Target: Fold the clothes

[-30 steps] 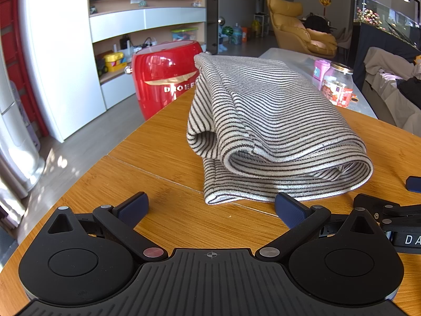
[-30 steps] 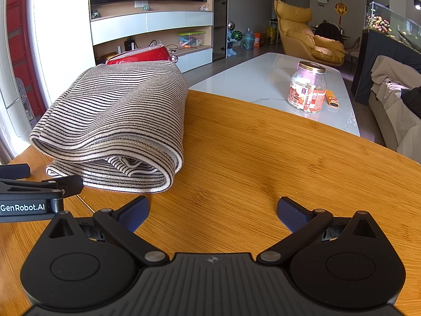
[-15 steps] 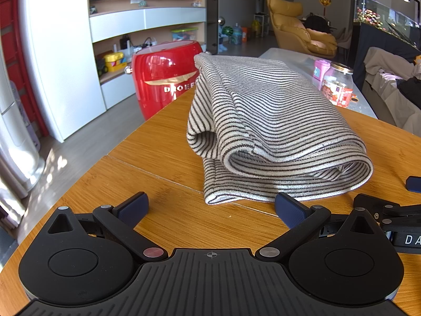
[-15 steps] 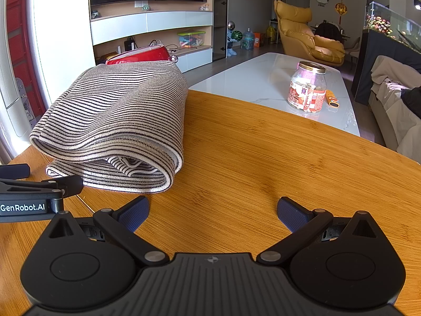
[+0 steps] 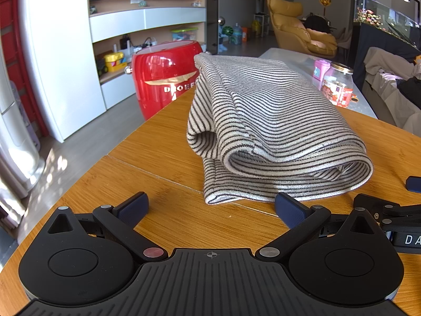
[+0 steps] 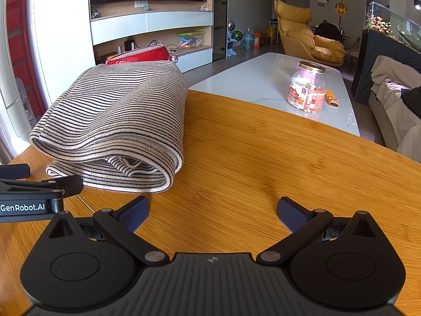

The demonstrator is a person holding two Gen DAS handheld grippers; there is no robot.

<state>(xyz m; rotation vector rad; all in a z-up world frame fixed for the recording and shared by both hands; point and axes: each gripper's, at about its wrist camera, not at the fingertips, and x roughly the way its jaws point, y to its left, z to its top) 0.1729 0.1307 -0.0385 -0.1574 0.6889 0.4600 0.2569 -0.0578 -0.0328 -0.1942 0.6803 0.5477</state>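
Observation:
A striped beige-and-black garment point(image 5: 265, 126) lies folded in a thick bundle on the wooden table point(image 5: 158, 152). It also shows in the right wrist view point(image 6: 115, 121) at the left. My left gripper point(image 5: 210, 208) is open and empty, just in front of the bundle's near edge. My right gripper point(image 6: 213, 213) is open and empty over bare wood, to the right of the bundle. Each gripper's side shows at the edge of the other's view.
A red round appliance point(image 5: 163, 79) stands beyond the table's far left edge. A white marble coffee table point(image 6: 265, 81) behind holds a snack jar point(image 6: 306, 89). A yellow armchair point(image 6: 302, 34) and a sofa point(image 6: 394, 100) stand further off.

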